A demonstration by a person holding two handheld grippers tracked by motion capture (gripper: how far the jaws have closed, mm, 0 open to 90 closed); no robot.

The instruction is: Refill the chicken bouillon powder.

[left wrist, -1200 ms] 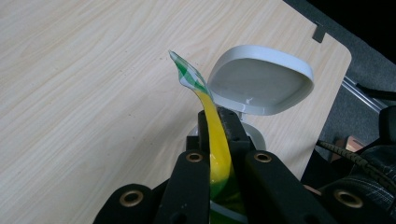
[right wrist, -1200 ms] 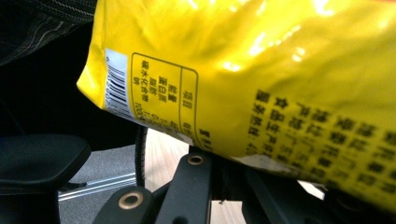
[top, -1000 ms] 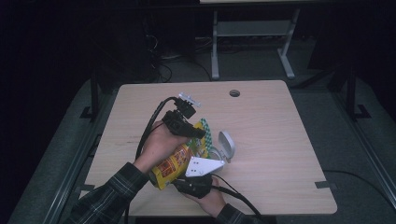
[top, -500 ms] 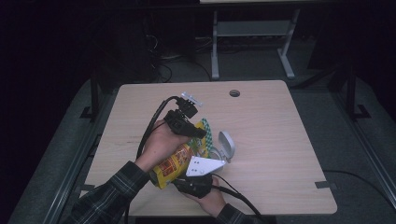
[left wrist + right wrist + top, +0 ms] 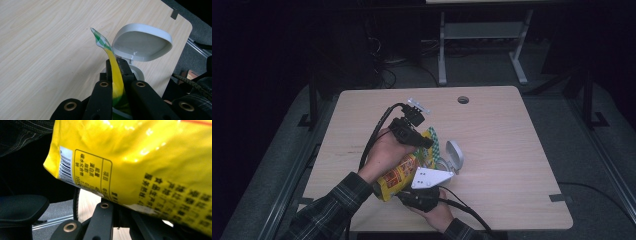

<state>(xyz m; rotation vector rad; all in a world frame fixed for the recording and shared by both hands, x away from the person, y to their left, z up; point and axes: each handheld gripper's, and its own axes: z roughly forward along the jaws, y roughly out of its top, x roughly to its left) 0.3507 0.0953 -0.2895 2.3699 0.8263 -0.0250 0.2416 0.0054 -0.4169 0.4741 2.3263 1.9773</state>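
A yellow snack bag (image 5: pixel 398 173) with red print is held over the near side of the wooden table (image 5: pixel 512 150). My left gripper (image 5: pixel 426 143) is shut on the bag's green and yellow top flap (image 5: pixel 113 62), which curls up between the jaws of my left gripper (image 5: pixel 116 67). My right gripper (image 5: pixel 411 194) is at the bag's lower end, and the yellow bag (image 5: pixel 140 157) with its barcode fills the top of that view. The right gripper (image 5: pixel 117 208) pinches the bag's bottom seam. Just beyond the flap stands a small white bin (image 5: pixel 453 156) with its lid (image 5: pixel 142 42) flipped up.
A round cable hole (image 5: pixel 463 99) sits near the table's far edge. Beyond the table stands a white desk frame (image 5: pixel 482 32) amid cables on the floor. A black chair seat (image 5: pixel 22 207) lies below the table edge. A cable (image 5: pixel 462 207) trails from my right gripper.
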